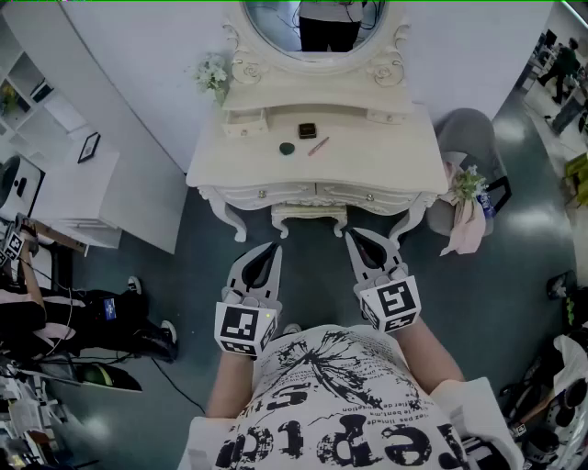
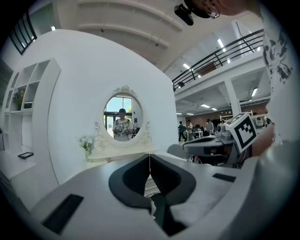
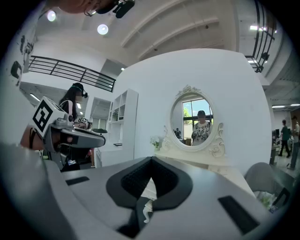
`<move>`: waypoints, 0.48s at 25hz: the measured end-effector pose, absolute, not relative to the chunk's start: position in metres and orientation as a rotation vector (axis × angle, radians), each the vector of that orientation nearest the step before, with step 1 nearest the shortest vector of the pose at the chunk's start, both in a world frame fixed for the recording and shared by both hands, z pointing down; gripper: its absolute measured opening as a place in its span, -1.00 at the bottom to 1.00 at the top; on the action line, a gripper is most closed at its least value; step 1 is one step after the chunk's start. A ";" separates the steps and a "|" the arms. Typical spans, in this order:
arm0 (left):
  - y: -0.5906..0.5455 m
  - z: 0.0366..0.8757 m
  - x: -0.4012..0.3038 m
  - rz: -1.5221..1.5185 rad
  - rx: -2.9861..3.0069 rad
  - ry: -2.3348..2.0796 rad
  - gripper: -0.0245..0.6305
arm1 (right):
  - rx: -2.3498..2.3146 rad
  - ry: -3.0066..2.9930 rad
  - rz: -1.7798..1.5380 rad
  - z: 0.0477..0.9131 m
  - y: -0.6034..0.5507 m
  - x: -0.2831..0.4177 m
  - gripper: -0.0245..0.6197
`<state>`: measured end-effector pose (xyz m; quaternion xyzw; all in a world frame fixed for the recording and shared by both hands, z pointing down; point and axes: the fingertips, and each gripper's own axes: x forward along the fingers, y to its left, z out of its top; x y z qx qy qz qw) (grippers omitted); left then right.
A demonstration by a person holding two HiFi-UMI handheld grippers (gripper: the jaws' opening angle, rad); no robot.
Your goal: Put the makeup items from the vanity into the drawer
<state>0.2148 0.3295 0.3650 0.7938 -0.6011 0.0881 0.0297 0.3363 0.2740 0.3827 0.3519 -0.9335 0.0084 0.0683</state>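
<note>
The floor (image 1: 312, 252) in front of the vanity (image 1: 220, 170) is open, but a small stool (image 1: 309, 218) sits tucked under its front edge. The tabletop is mostly bare — only a dark box (image 1: 307, 130), a round green thing (image 1: 288, 148) and a pink stick (image 1: 318, 146) lie near the middle. A white cabinet (image 1: 119, 197) crowds the left side, a grey chair (image 1: 464, 138) the right.

Three small items lay near the middle of the vanity's worktop (image 1: 404, 161). A box (image 1: 307, 130) sat toward the back, a round piece (image 1: 288, 148) before it to the left, and a slim stick (image 1: 318, 145) just right of that piece. The mirror (image 1: 317, 23) stood behind them, with a flower bunch (image 1: 213, 73) at its left. Two drawers (image 1: 262, 194) sat side by side under the front edge. A chair (image 1: 464, 138) stood right of the vanity. The left claw (image 1: 260, 262) and right claw (image 1: 367, 250) hung side by side before it, well apart from the items.
</note>
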 end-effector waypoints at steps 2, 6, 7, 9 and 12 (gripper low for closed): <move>0.329 0.366 0.215 0.271 2.444 -1.856 -0.86 | 1.065 -2.816 0.010 0.382 0.274 0.337 -0.87; 0.327 0.368 0.217 0.263 2.435 -1.857 -0.86 | 1.065 -2.815 0.009 0.385 0.273 0.340 -0.87; 0.326 0.369 0.218 0.262 2.433 -1.857 -0.86 | 1.063 -2.813 0.012 0.386 0.272 0.341 -0.87; 0.326 0.371 0.220 0.258 2.428 -1.857 -0.86 | 1.056 -2.810 0.024 0.389 0.272 0.344 -0.87; 0.325 0.377 0.225 0.261 2.418 -1.854 -0.86 | 1.042 -2.819 0.072 0.395 0.271 0.349 -0.87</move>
